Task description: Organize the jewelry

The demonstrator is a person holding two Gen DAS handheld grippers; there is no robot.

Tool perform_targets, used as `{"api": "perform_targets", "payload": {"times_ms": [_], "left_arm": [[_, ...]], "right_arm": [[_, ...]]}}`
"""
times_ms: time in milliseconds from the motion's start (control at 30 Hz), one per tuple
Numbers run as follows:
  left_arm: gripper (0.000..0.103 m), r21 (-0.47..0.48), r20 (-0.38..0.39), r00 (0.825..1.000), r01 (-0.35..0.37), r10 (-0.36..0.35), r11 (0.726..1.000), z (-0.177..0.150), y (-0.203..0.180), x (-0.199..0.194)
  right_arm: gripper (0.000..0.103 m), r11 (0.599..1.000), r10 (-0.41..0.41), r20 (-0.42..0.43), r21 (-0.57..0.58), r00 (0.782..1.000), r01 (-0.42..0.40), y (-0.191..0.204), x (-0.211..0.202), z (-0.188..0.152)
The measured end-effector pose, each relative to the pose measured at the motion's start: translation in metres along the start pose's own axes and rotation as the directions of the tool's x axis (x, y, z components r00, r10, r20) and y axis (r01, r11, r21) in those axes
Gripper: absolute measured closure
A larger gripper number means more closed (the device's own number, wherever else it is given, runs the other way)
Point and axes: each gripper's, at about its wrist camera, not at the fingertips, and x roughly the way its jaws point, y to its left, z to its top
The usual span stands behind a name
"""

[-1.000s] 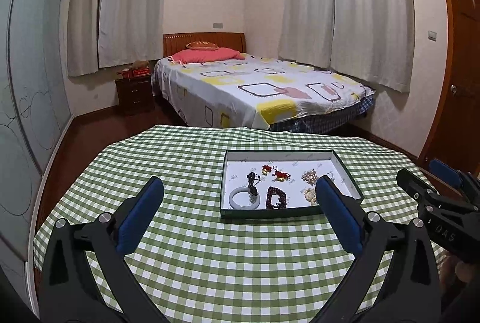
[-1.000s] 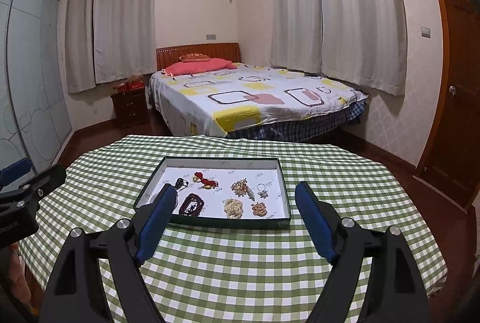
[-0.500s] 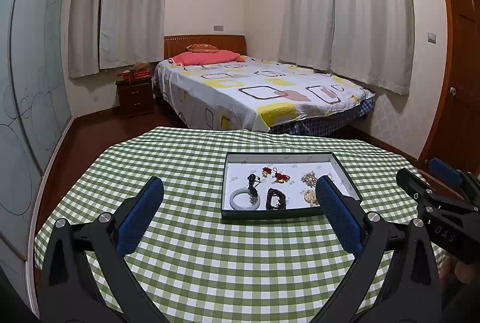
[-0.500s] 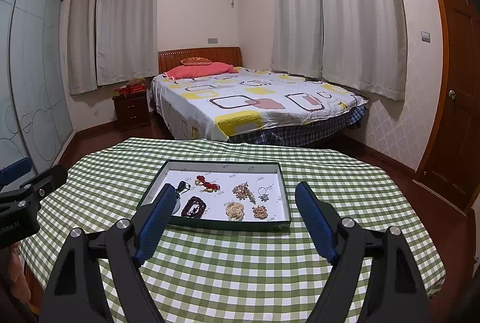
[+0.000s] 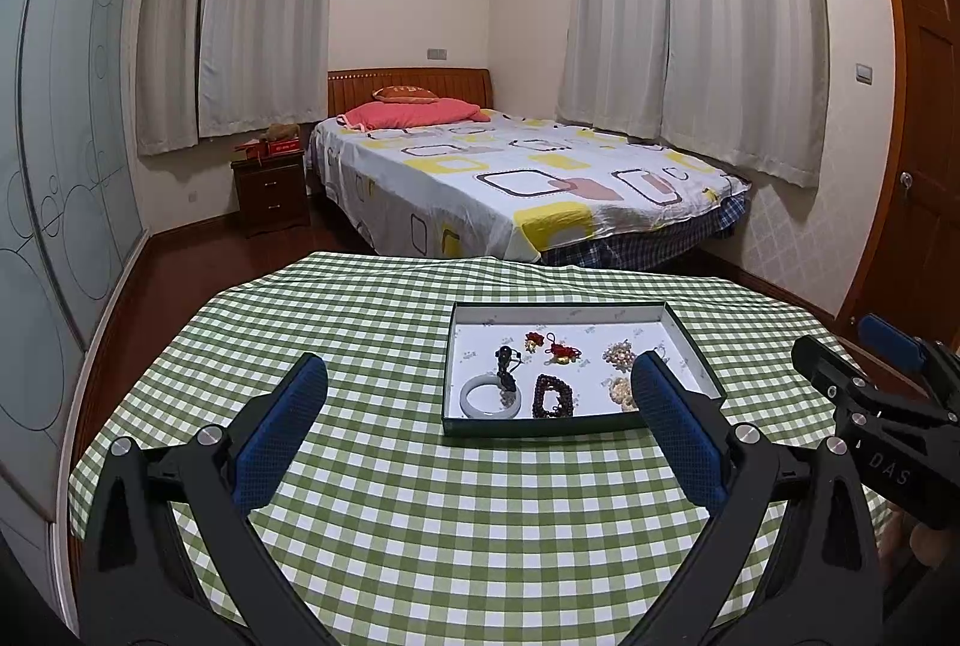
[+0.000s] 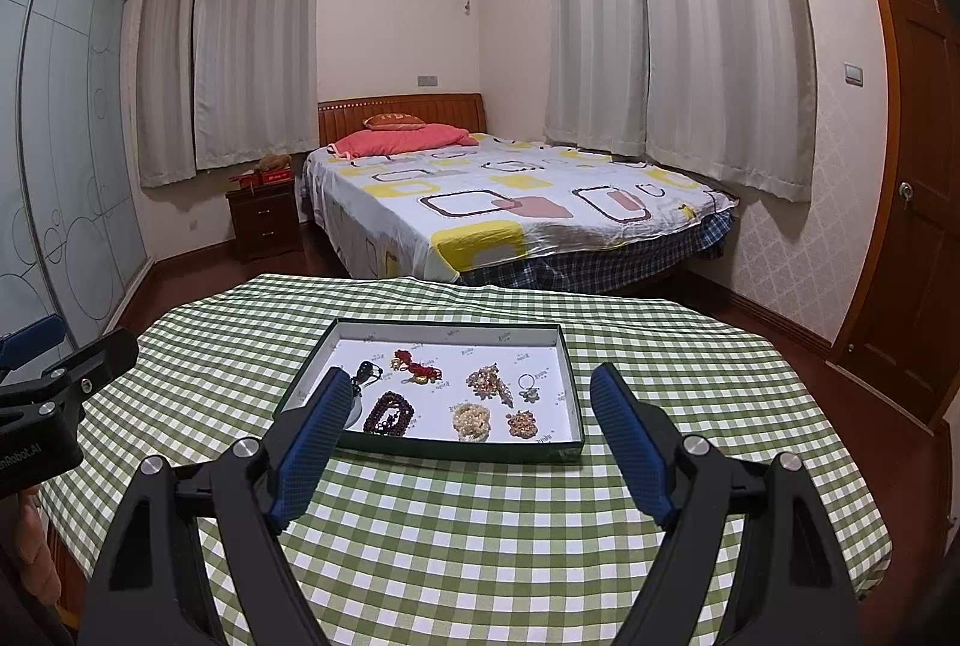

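A shallow dark green tray (image 5: 540, 427) with a white floor sits on the green checked tablecloth (image 5: 420, 496). It holds a pale bangle (image 5: 489, 394), a dark bead bracelet (image 5: 553, 397), red knotted charms (image 5: 561, 349) and pale bead pieces (image 5: 619, 353). In the right wrist view the tray (image 6: 456, 451) also shows a pearl bracelet (image 6: 471, 421) and a small ring (image 6: 528, 386). My left gripper (image 5: 478, 364) hangs open over the cloth, short of the tray. My right gripper (image 6: 473, 374) is open too, its jaws framing the tray from the near side. Neither holds anything.
The table's round edge drops off on all sides to a dark wooden floor. Behind it stand a bed (image 5: 510, 190) and a nightstand (image 5: 270, 190). A wooden door (image 6: 912, 166) is at the right, a sliding wardrobe at the left.
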Motion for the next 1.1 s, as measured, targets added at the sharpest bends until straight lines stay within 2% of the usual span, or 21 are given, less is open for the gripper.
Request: {"api": "perform_targets", "payload": {"times_ms": [1100], "left_arm": [[0.004, 0.000, 0.013, 1.000, -0.010, 0.010, 1.000, 0.0038, 0.0013, -0.0029]], "right_arm": [[0.024, 1.000, 0.001, -0.001, -0.002, 1.000, -0.001, 0.0012, 0.0002, 0.0005]]}}
